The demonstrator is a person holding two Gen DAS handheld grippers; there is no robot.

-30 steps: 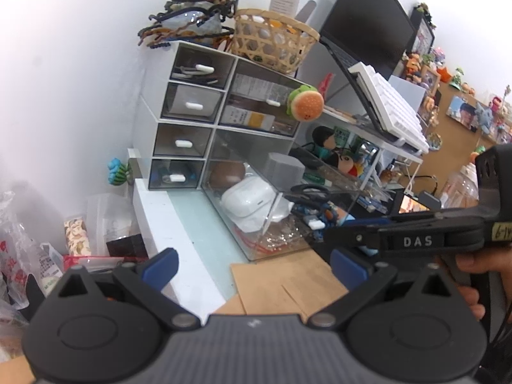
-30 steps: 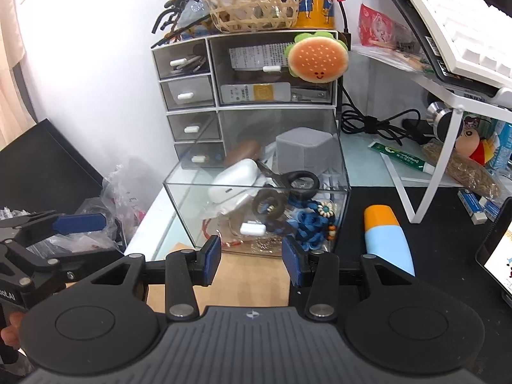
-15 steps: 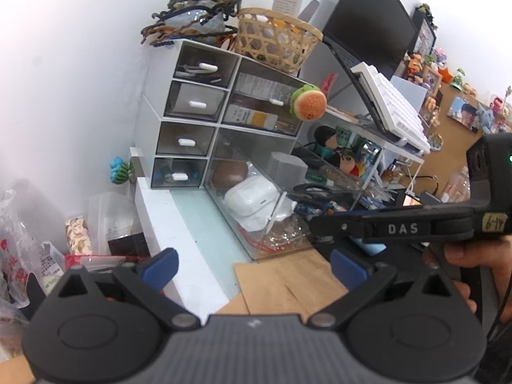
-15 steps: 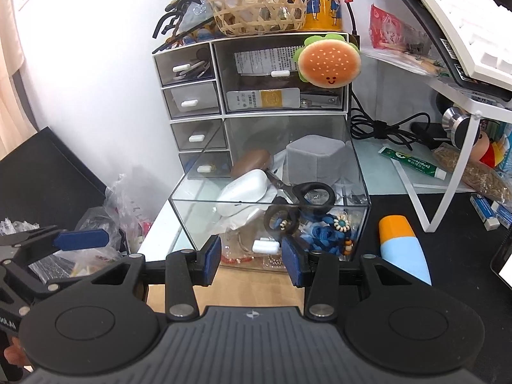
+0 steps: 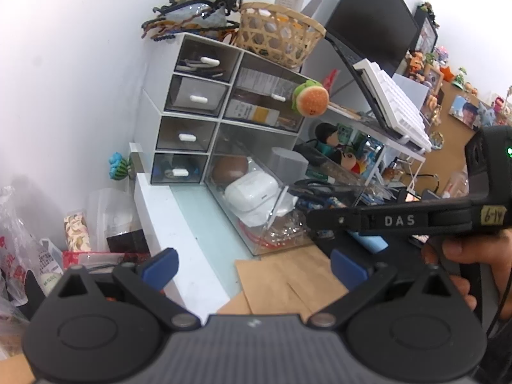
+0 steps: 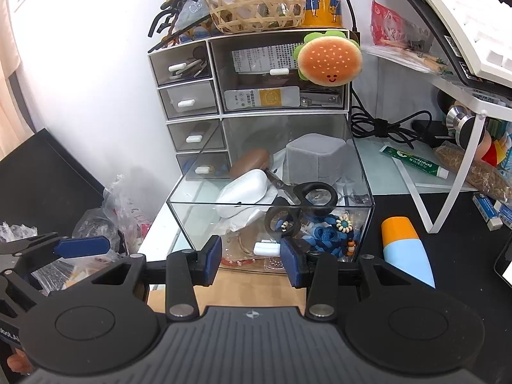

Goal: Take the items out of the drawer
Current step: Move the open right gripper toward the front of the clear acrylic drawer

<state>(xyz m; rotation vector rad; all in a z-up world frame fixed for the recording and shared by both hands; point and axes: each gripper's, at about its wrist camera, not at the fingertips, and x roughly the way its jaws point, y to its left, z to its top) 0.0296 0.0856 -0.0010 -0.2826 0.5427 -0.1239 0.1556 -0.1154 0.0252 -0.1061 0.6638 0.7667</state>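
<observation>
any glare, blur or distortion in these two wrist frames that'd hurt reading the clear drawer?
Left wrist: strong fisheye bending, dark corner vignette, wall washed out at left; clear drawer sharp, though the right gripper crosses its front. Right wrist: same barrel distortion, wall near blown out; drawer's front pane shows mild reflections, the scissors stay legible. No motion blur in either view.

Bright, even indoor light; strong fisheye bending, dark corners.

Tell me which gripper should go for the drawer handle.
Right. The right gripper sits with the white handle between its closing jaws. The left gripper hangs wide open over brown paper, off to the side.
</observation>
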